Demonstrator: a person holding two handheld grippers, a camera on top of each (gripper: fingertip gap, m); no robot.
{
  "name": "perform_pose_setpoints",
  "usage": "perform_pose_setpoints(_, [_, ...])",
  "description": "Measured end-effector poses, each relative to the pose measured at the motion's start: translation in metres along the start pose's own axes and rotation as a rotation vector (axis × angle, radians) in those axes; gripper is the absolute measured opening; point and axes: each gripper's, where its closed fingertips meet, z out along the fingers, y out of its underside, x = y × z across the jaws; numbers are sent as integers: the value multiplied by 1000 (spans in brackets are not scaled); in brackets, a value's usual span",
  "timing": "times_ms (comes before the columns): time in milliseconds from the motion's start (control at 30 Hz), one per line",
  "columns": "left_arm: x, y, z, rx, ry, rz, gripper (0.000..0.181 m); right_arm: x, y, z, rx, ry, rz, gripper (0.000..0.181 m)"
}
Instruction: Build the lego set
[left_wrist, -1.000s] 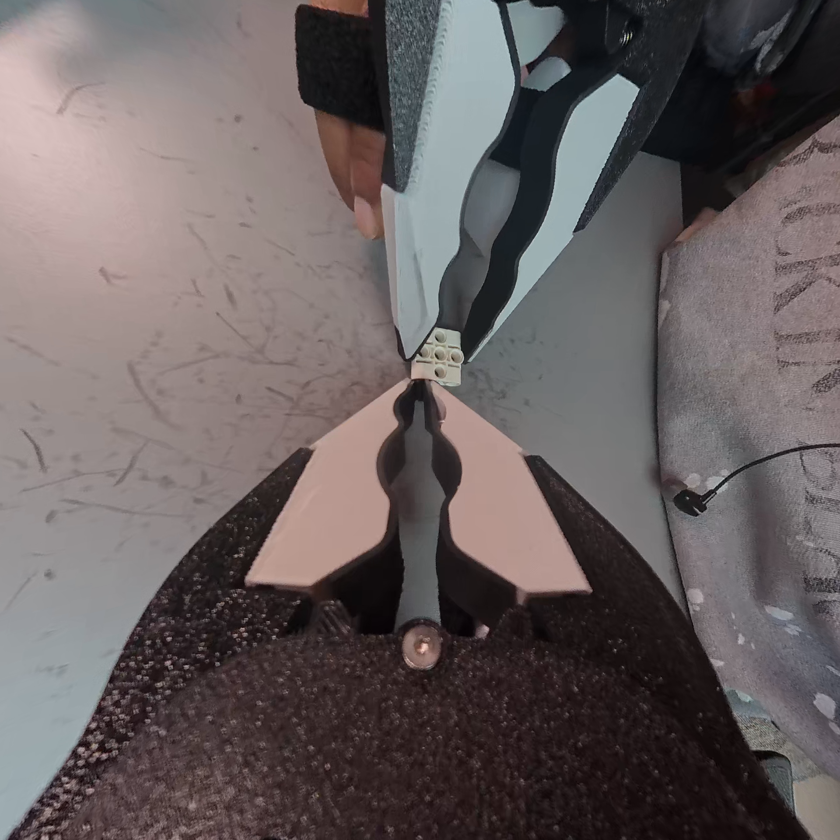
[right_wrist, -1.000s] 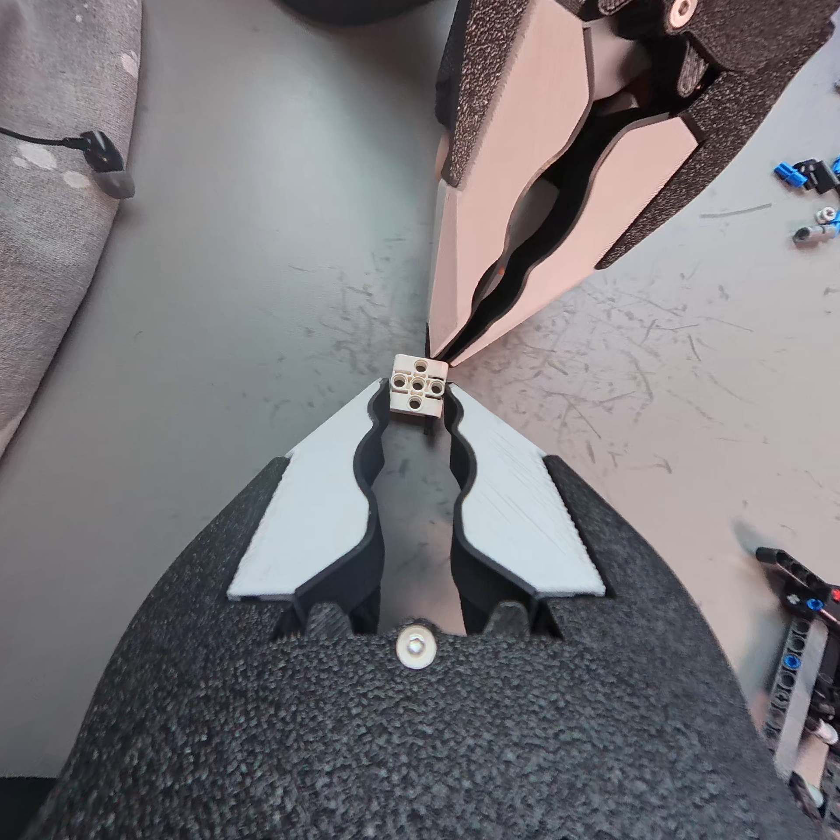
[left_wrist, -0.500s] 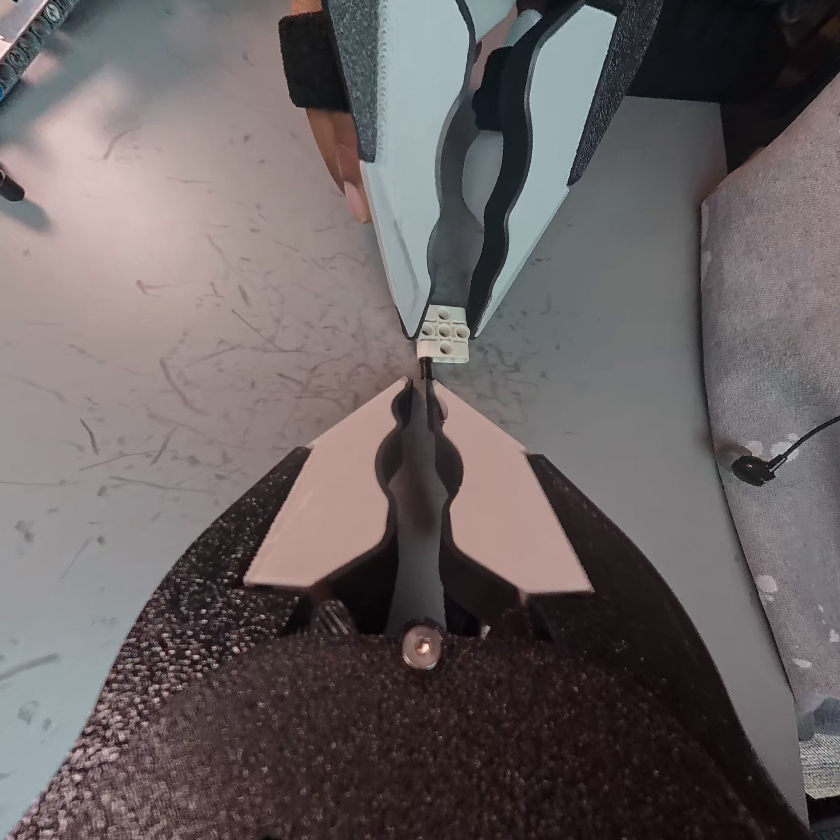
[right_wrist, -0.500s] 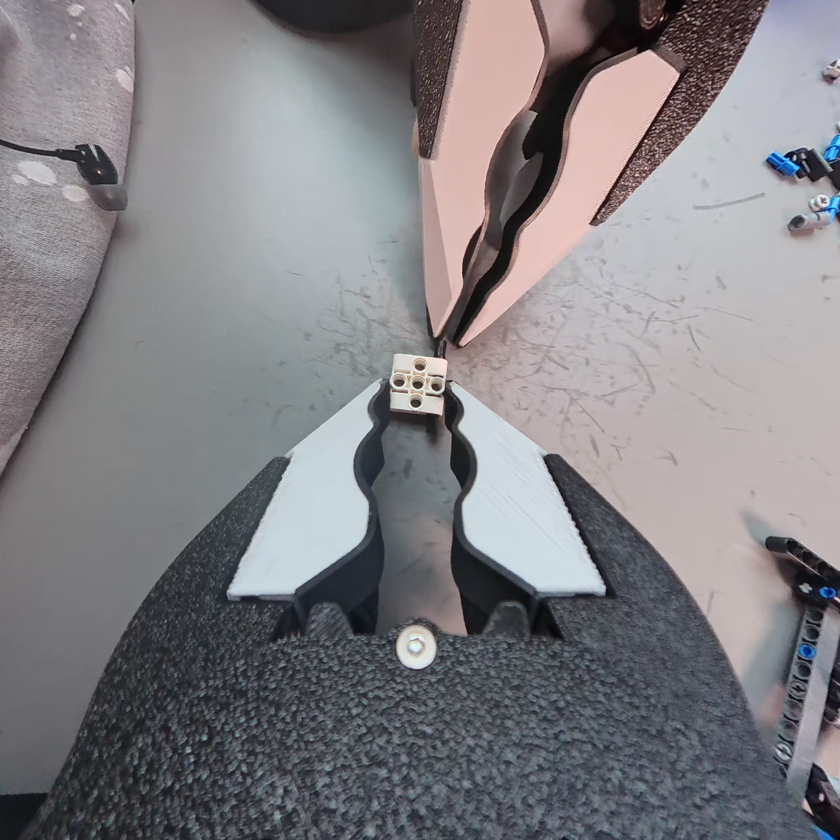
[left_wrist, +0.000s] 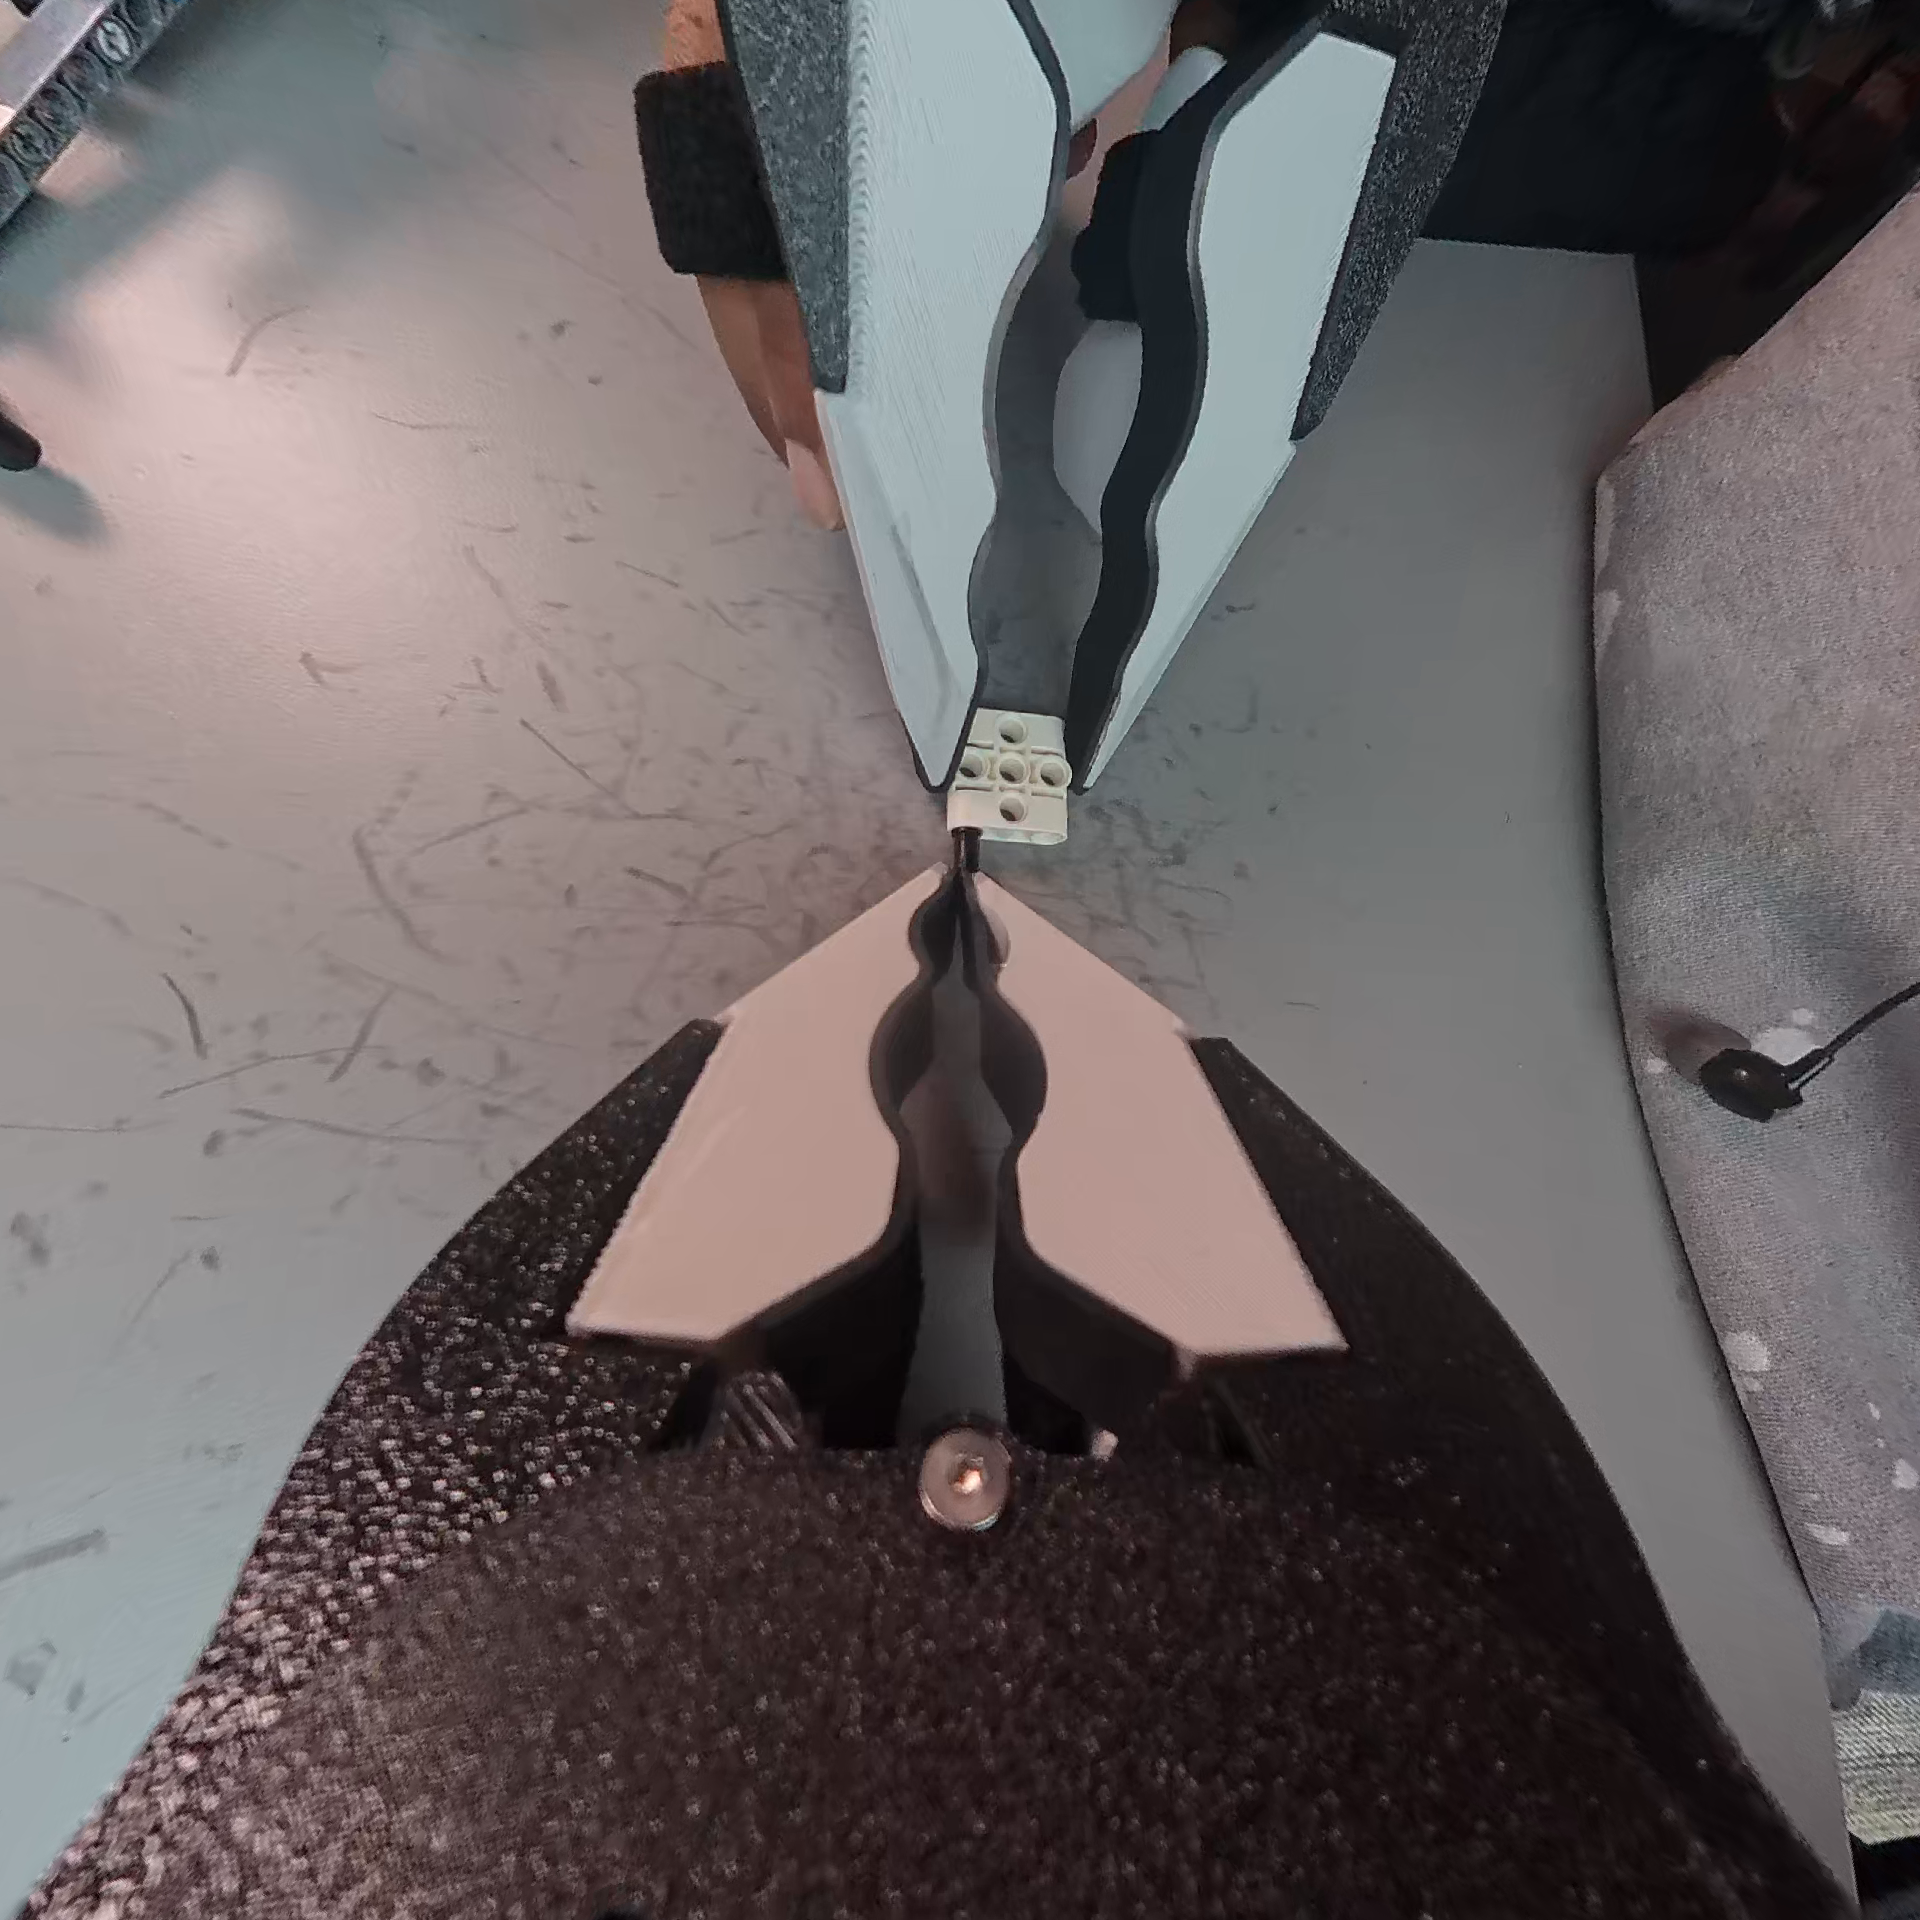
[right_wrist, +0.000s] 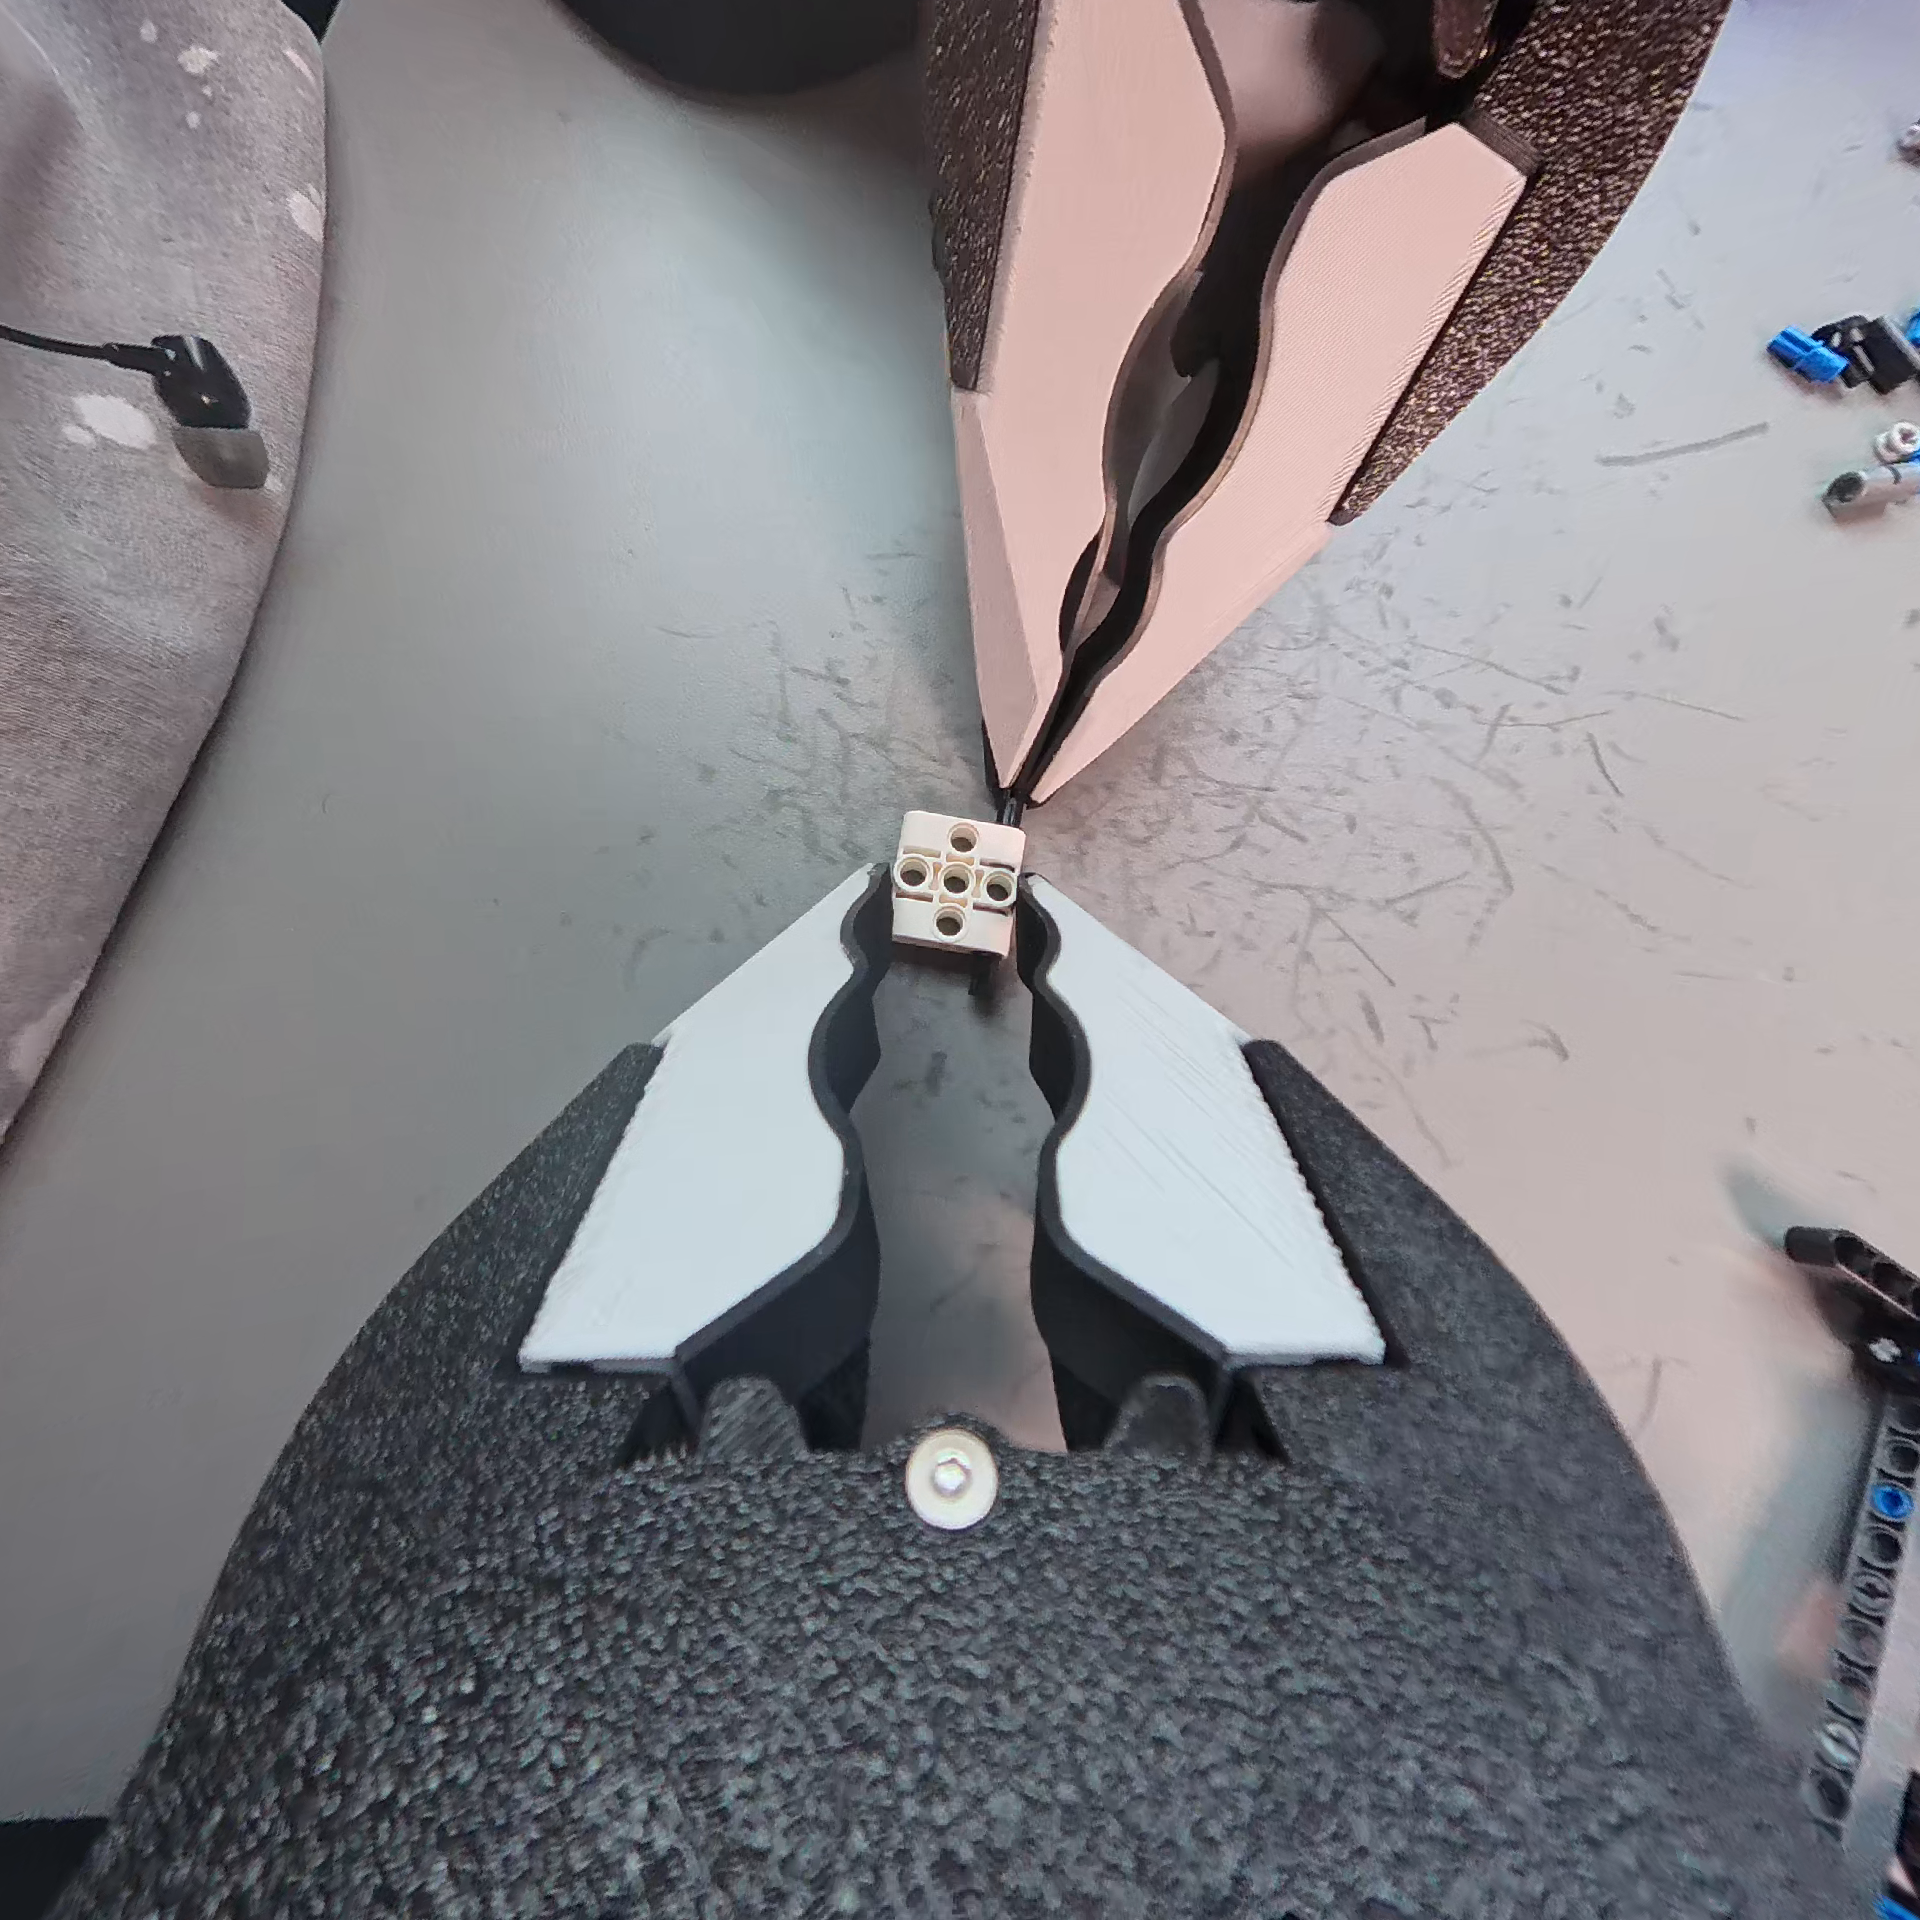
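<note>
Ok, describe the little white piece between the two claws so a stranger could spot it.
On the scratched grey table, find the grey-fingered right claw. Pinched at its tips is a small white block, the only pale piece, with five round holes in a cross.

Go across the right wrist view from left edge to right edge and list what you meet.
Grey speckled fabric → black clip on a cable → white holed block held by the right gripper → pink left gripper pinching a thin black pin → loose blue and grey pieces.
</note>
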Motion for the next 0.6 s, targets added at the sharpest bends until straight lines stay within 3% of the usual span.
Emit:
perform_pose_setpoints(400, [-17,-18,-22,193,-13,-146,36,8,0,-6,49,141,-23,23])
perform_pose_setpoints(600, [-16,-34,-32,308,47,-258,44,22,-25,-27,186,247,-59,23])
